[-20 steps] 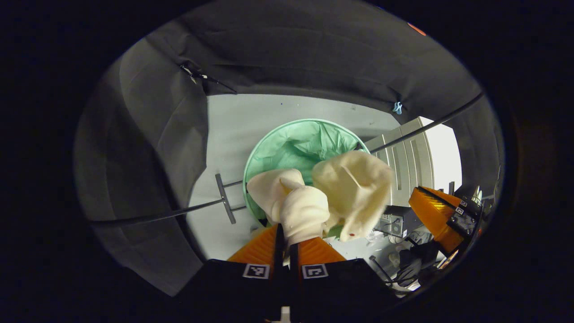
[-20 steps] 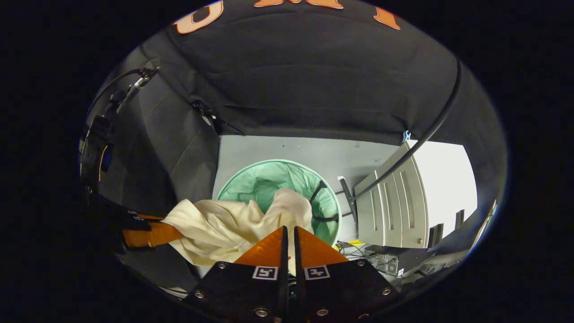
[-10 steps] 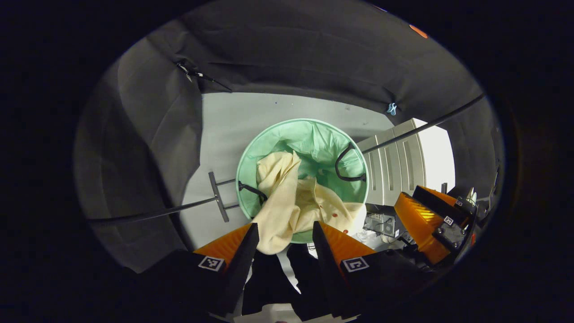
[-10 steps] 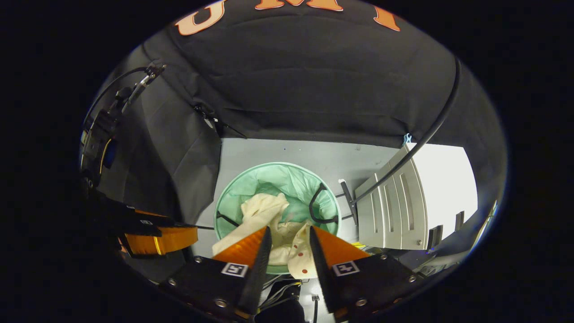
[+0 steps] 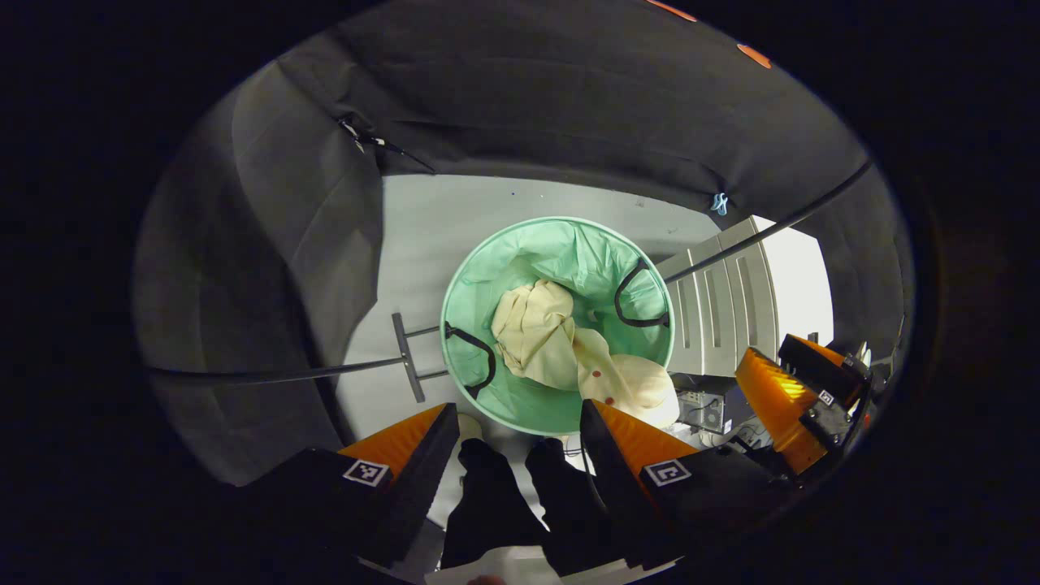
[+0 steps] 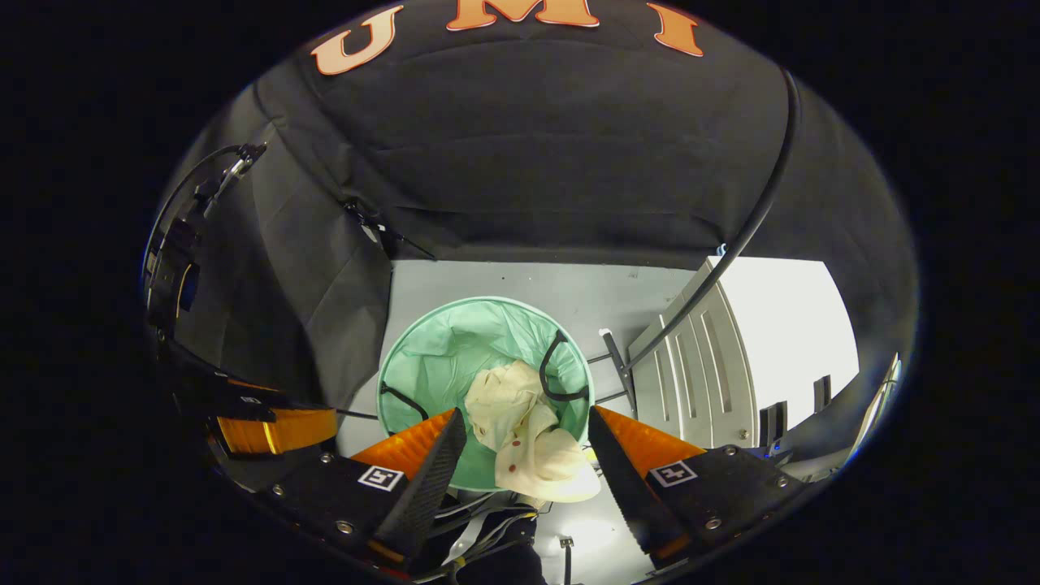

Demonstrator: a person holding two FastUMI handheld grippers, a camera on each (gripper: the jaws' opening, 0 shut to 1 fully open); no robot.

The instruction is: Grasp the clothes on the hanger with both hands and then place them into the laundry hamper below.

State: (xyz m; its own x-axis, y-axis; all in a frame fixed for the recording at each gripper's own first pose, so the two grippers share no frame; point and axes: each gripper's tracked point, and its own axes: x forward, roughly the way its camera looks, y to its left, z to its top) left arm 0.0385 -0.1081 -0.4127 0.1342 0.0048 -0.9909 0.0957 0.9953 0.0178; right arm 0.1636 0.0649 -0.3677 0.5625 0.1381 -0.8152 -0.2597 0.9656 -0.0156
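A cream garment [image 5: 561, 345] with small red dots lies inside the round green laundry hamper [image 5: 496, 264], one part draped over its near rim. The right gripper view has the same garment [image 6: 528, 439] hanging over the hamper [image 6: 443, 349] edge. My left gripper [image 5: 516, 418] stands open above the hamper's near side, nothing between its fingers. My right gripper [image 6: 524, 431] is open too, its fingers on either side of the draped cloth without touching it. The right gripper [image 5: 792, 390] also appears at the right of the left gripper view, and the left gripper [image 6: 272, 431] at the left of the right one.
The hamper stands on a pale floor [image 5: 422, 236] with two black handles [image 5: 634, 296]. A grey drawer cabinet [image 5: 731, 292] is to its right. A black rack bar [image 5: 276, 376] and foot cross beside it. Cables lie on the floor near the cabinet. The person's dark legs [image 5: 496, 504] stand below.
Both grippers went from shut on the garment to open. The garment dropped into the hamper and settled, one part left over the near rim. Both grippers rose slightly.
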